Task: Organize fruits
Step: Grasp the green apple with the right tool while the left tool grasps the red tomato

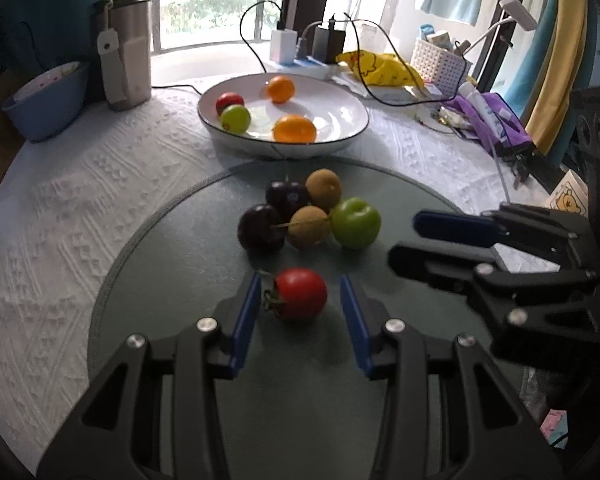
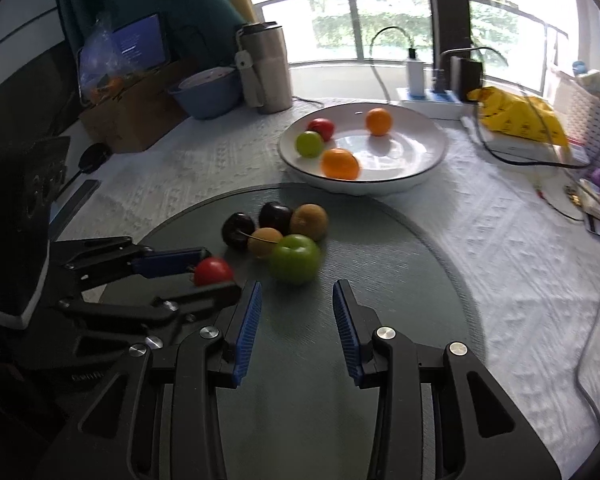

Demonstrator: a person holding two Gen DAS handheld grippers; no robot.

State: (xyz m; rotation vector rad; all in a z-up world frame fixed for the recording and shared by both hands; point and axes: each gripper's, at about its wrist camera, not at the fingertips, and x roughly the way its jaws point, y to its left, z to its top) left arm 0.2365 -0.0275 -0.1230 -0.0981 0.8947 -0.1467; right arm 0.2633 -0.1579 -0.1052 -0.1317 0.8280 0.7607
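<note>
The left gripper [image 1: 298, 280] sits low over a round grey-green mat [image 1: 172, 264], its blue pads spread wide on either side of a red cherry tomato [image 1: 300, 293]. The tomato lies on the mat between the pads, its green stem end turned toward the left pad; there is a clear gap on the right side, and on the left the stem looks very near the pad (whether it touches cannot be told). Nothing is gripped.

The right gripper [image 2: 296, 298] hovers just to the right of the left one, jaws likewise wide apart and holding nothing. A green plum [image 2: 295, 258] lies just beyond its fingertips, a little left of centre.

Farther along the mat, a tight cluster of fruit sits together: two dark cherries [image 1: 261, 229], two brown round fruits [image 1: 309, 227] and the green plum at the right edge of the group, touching its neighbours. A thin cherry stem lies across the nearer brown fruit.

Past the mat, on the white textured cloth [image 1: 80, 208], stands a white plate [image 1: 340, 114] with a dark rim. It holds two small oranges [image 1: 294, 129], a green fruit [image 1: 235, 119] and a red one [image 1: 229, 101] beside it at the plate's left. A steel tumbler [image 1: 127, 50] and a blue bowl [image 1: 46, 112] stand far left
</note>
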